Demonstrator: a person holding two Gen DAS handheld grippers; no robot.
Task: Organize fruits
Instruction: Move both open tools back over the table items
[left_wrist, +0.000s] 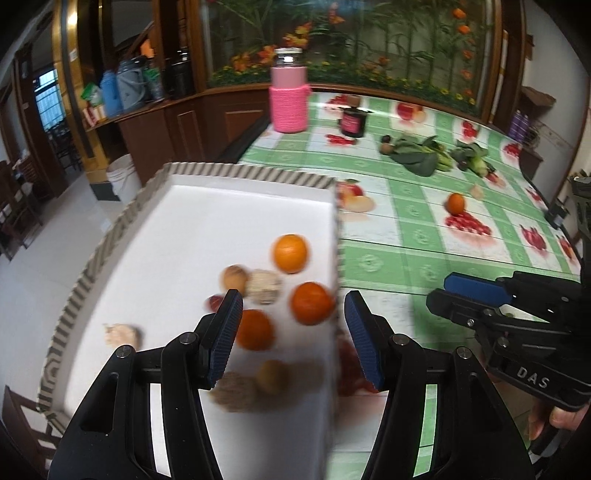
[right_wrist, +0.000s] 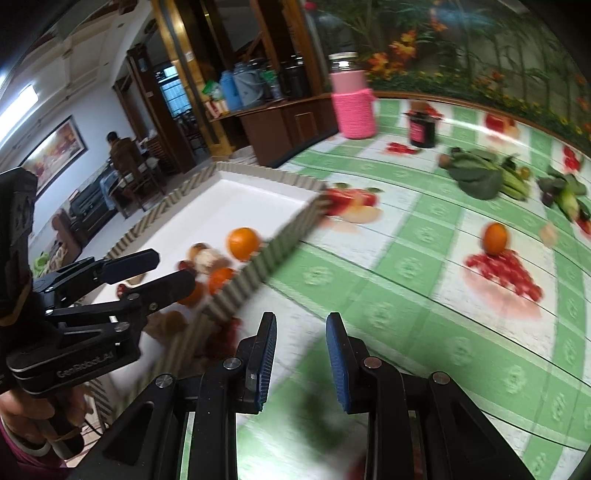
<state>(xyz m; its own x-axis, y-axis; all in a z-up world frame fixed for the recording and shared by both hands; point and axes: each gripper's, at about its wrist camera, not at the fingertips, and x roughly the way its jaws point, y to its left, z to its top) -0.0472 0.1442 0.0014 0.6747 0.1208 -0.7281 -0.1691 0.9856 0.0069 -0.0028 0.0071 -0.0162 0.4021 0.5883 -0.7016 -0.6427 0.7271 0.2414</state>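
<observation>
A white tray with a striped rim (left_wrist: 255, 173) (right_wrist: 280, 242) lies at the table's left. It holds three oranges (left_wrist: 290, 253) (right_wrist: 243, 242), walnuts (left_wrist: 263, 286) and other small fruits. My left gripper (left_wrist: 291, 334) is open and empty, above the tray's right side. It also shows in the right wrist view (right_wrist: 166, 271). My right gripper (right_wrist: 301, 352) is open and empty above the green checked cloth, right of the tray. It also shows in the left wrist view (left_wrist: 448, 290). One orange (left_wrist: 455, 203) (right_wrist: 495, 238) lies on the cloth, far right.
A pink bottle (left_wrist: 289, 98) (right_wrist: 352, 105) and a dark jar (left_wrist: 353, 122) (right_wrist: 423, 129) stand at the back. Green vegetables (left_wrist: 419, 155) (right_wrist: 480, 175) lie at the back right. A pale small item (left_wrist: 476, 192) lies near the loose orange. The table's left edge runs beside the tray.
</observation>
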